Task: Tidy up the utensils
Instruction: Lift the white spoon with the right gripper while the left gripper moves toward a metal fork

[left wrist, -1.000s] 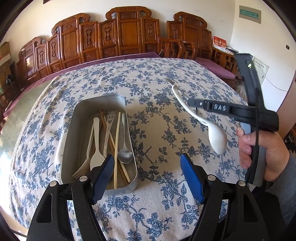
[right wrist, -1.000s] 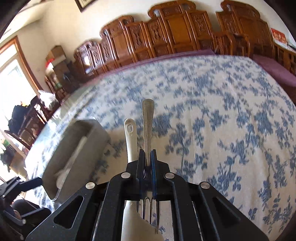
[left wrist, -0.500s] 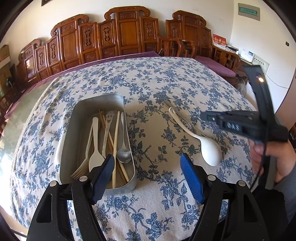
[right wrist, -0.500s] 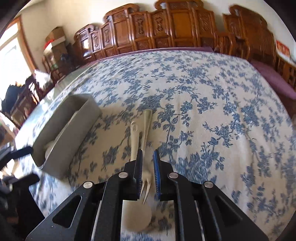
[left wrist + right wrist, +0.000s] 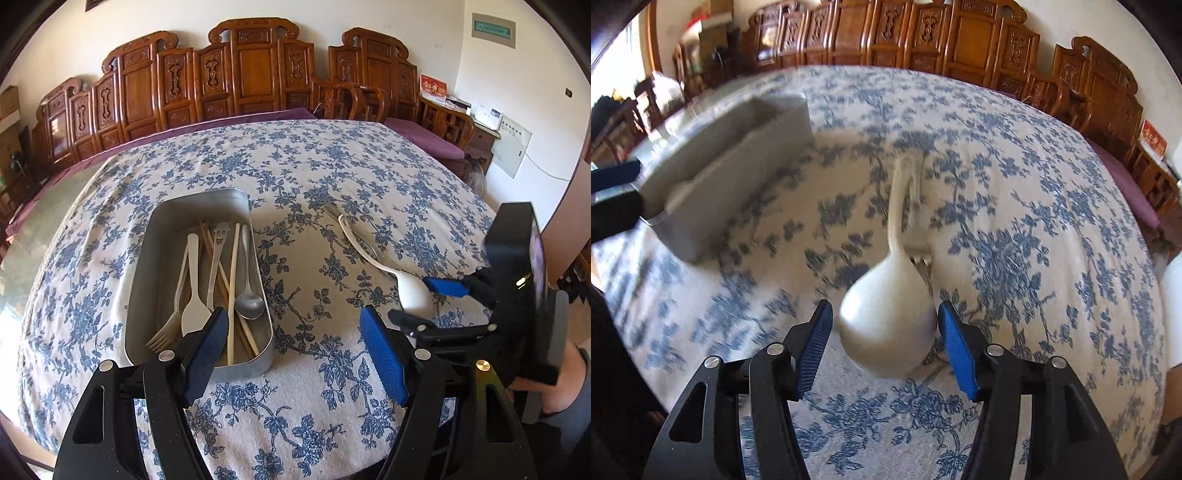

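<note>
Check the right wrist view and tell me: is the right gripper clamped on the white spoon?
No, the right gripper stands open, its blue pads either side of the white spoon, which lies on the floral tablecloth.

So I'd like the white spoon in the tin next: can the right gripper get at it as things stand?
Probably yes: the right gripper is open with the white spoon's bowl between its fingers, nothing covering it.

A home's sitting or dining room: carved wooden chairs [image 5: 251, 74] line the wall, and the table [image 5: 332, 166] wears a blue floral tablecloth [image 5: 369, 177].
</note>
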